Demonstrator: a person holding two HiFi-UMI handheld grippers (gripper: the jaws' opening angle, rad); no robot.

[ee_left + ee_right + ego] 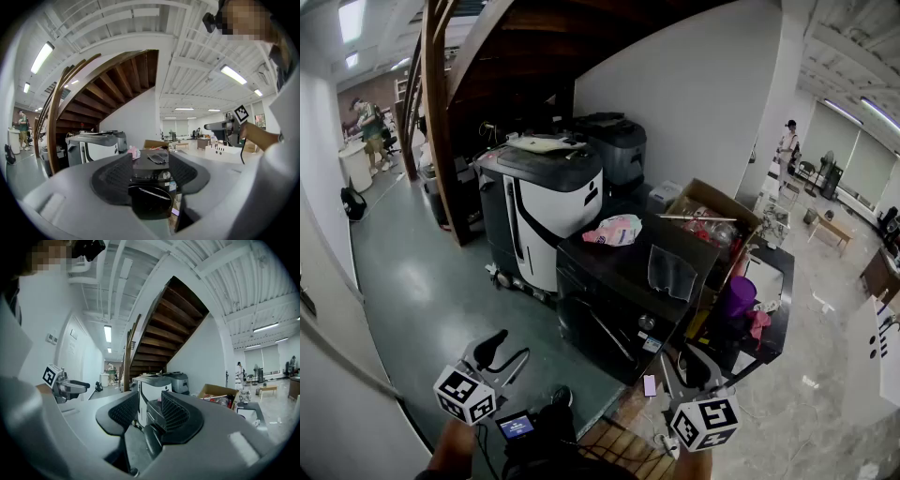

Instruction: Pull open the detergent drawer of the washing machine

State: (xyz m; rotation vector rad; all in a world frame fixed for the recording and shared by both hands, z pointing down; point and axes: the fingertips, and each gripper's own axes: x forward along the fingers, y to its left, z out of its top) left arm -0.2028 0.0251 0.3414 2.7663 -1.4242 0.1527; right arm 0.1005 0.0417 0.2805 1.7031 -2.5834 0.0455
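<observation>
A black front-loading washing machine (pixel 614 291) stands in the middle of the head view, its round door (pixel 149 199) and control knob (pixel 164 175) facing me. The detergent drawer lies in the dark panel strip (pixel 143 176) left of the knob; I cannot make out its outline or whether it is closed. My left gripper (pixel 508 354) hovers over the floor in front of the machine, open and apart from it. The machine shows through the gap between the left gripper's pads (pixel 112 180). My right gripper (pixel 692 366) is held level near the machine's front right corner, open with nothing between its pads (pixel 176 413).
A pink cloth (pixel 614 230) and a clear bag (pixel 672 270) lie on the washer's top. A white-and-black machine (pixel 548 211) stands behind on the left, an open cardboard box (pixel 712 220) and a purple container (pixel 738 295) on the right. A wooden staircase (pixel 441 112) rises behind.
</observation>
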